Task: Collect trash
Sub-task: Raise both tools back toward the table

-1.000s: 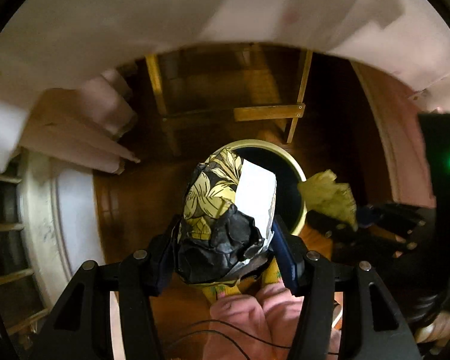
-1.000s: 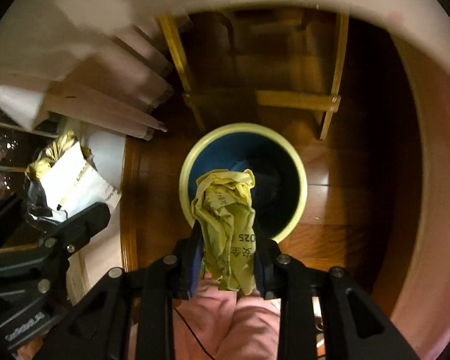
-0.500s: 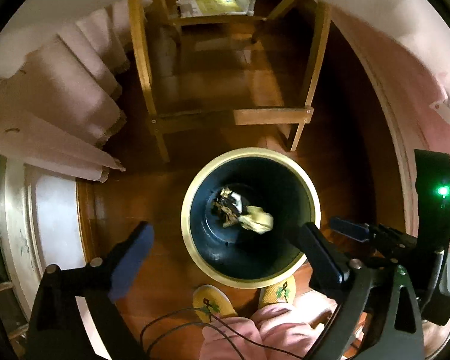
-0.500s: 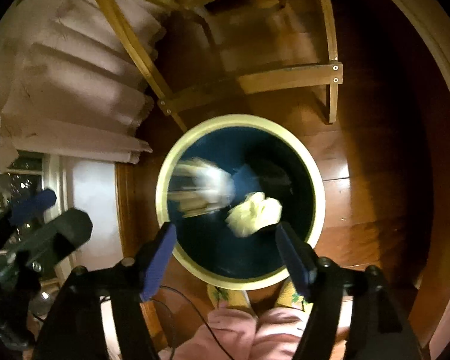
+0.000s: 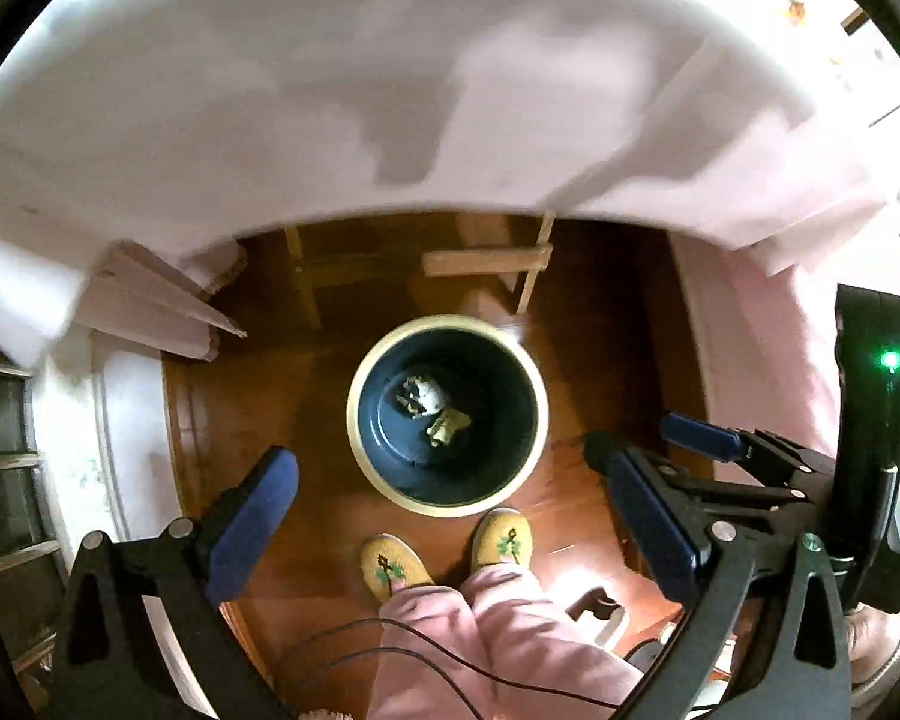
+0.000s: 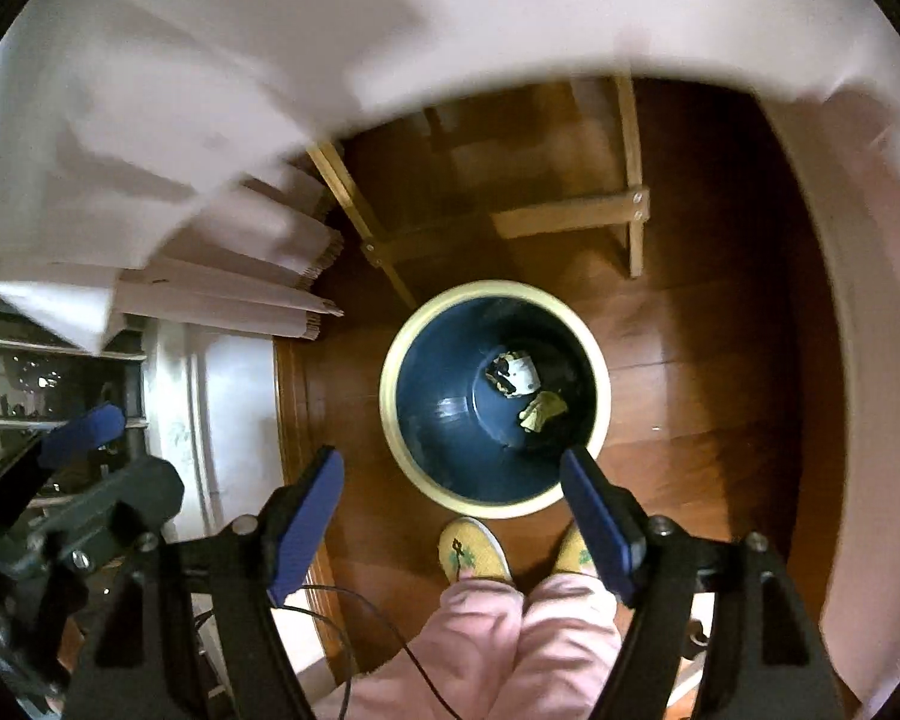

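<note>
Closest to the cameras: both grippers are spread wide with nothing between the blue pads. The left gripper (image 5: 450, 498) hangs over the floor with its jaws released, and the right gripper (image 6: 453, 480) is the same, jaws fully apart and empty. Right below them you can see the person's pink trousers (image 6: 510, 642) and a pair of yellow embroidered slippers (image 5: 390, 564) standing on the dark wooden floor (image 5: 306, 390), toes just beside the bin.

The round dark-blue waste bin with a cream rim (image 6: 390, 414) sits just past the slippers, and the trash is down at its bottom: a crumpled black, yellow and white wrapper (image 6: 513, 375) with a crumpled yellow paper scrap (image 6: 543, 408) lying right next to it, looks like touching.

Further back are the light wooden legs and crossbar of a table (image 6: 570, 219), and above that the blurry white tablecloth (image 5: 390, 90) hanging down.
</note>
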{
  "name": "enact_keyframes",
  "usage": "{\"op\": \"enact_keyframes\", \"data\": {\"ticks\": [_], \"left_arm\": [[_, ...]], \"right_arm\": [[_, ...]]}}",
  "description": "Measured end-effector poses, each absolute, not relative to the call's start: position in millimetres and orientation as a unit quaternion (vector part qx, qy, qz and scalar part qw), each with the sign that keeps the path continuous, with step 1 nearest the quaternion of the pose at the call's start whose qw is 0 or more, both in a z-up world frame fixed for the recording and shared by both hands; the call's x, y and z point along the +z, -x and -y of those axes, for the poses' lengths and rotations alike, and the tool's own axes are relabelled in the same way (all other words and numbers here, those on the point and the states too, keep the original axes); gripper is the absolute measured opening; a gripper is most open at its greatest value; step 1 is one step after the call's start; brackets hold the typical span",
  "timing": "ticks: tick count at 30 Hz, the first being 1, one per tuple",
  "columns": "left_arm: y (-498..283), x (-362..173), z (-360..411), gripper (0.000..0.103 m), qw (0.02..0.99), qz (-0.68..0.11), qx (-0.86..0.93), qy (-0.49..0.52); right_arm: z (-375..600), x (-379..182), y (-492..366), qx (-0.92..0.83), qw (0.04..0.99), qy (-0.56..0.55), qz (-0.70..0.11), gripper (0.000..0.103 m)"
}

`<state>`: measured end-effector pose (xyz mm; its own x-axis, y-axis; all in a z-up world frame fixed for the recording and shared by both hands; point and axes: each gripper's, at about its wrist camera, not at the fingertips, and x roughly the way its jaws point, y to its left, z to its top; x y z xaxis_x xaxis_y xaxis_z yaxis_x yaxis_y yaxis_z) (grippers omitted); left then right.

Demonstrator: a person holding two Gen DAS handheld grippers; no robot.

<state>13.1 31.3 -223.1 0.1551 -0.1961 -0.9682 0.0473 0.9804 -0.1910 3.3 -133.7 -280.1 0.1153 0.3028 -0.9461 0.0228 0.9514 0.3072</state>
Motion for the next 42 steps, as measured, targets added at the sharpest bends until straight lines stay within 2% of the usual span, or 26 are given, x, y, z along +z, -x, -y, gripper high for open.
{"op": "enact_keyframes", "data": {"ticks": [5,12,21,28,32,37,42], "left_arm": [[-10.7,-147.4,-41.6,0.102,0.774,-0.624,-0.090,0.061],[-18.4,-40.5,-46.1,0.102,0.823,-0.558,-0.108,0.007],[-43.7,46.4,-37.7,0.102,0.872,-0.470,-0.131,-0.042],[-62.9,60.8,-34.2,0.101,0.886,-0.444,-0.122,-0.054],[-83.5,55.7,-31.9,0.094,0.884,-0.451,-0.116,-0.050],[-116.1,44.7,-23.0,0.088,0.883,-0.458,-0.090,-0.043],[-170.8,30.9,-2.3,0.088,0.872,-0.486,-0.052,-0.022]], "right_arm": [[139.7,-199.5,4.9,0.089,0.757,-0.129,-0.635,0.075],[140.6,-102.5,6.5,0.076,0.798,-0.131,-0.583,0.075],[143.4,-30.6,-6.2,0.040,0.853,-0.113,-0.508,0.075],[158.7,-1.3,-27.3,0.019,0.877,-0.104,-0.468,0.075],[173.0,3.3,-51.3,0.014,0.880,-0.094,-0.465,0.075],[202.0,-2.0,-104.8,0.021,0.877,-0.085,-0.472,0.075],[233.8,-17.4,-173.5,0.047,0.866,-0.085,-0.490,0.075]]}}
